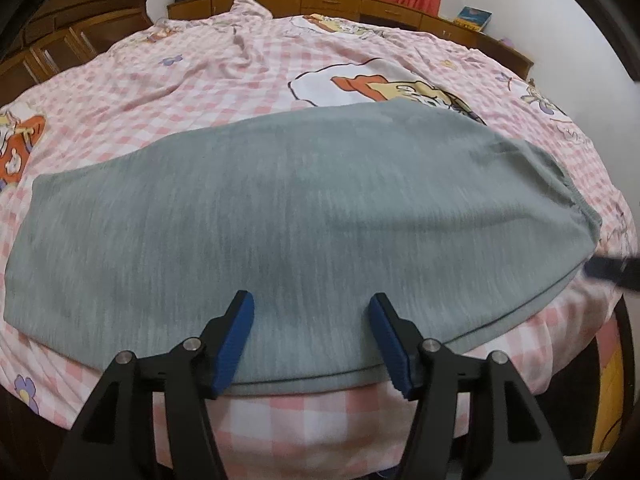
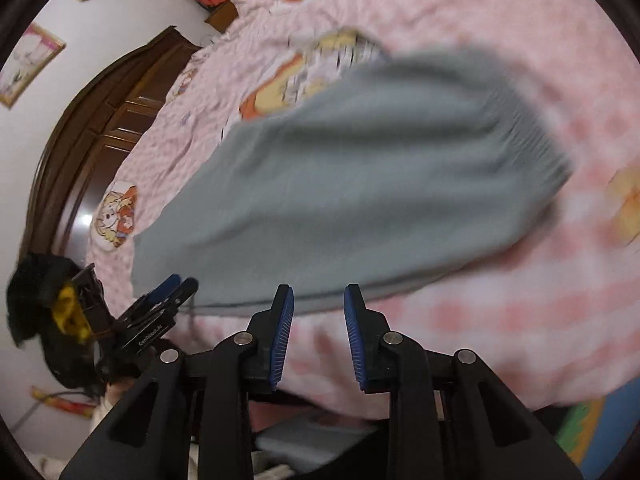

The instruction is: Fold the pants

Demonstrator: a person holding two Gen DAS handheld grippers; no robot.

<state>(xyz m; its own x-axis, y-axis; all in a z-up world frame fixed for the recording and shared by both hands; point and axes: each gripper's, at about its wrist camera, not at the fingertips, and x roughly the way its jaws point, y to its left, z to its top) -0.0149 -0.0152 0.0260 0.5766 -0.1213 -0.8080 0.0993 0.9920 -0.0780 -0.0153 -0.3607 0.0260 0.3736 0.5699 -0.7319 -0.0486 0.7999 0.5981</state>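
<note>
the grey pants (image 1: 304,216) lie folded flat across the near part of a bed covered by a pink checked sheet (image 1: 200,80) with cartoon prints. their long near edge runs just inside the bed's front edge, and a strip of sheet shows below it. beyond the pants the sheet is bare up to a wooden headboard (image 1: 80,28) on the left and a low wooden cabinet (image 1: 360,4) under red curtains.

the left gripper (image 1: 311,312) hovers over the near edge of the pants with its blue-padded jaws spread wide and nothing between them; whether the pads touch the cloth cannot be told. the right gripper (image 2: 319,308) has its jaws parted and empty too, just short of the near edge, toward the gathered waistband (image 2: 536,136). that view is blurred.

in the right view, the left gripper's black body carries small white lettering, too small to read.
</note>
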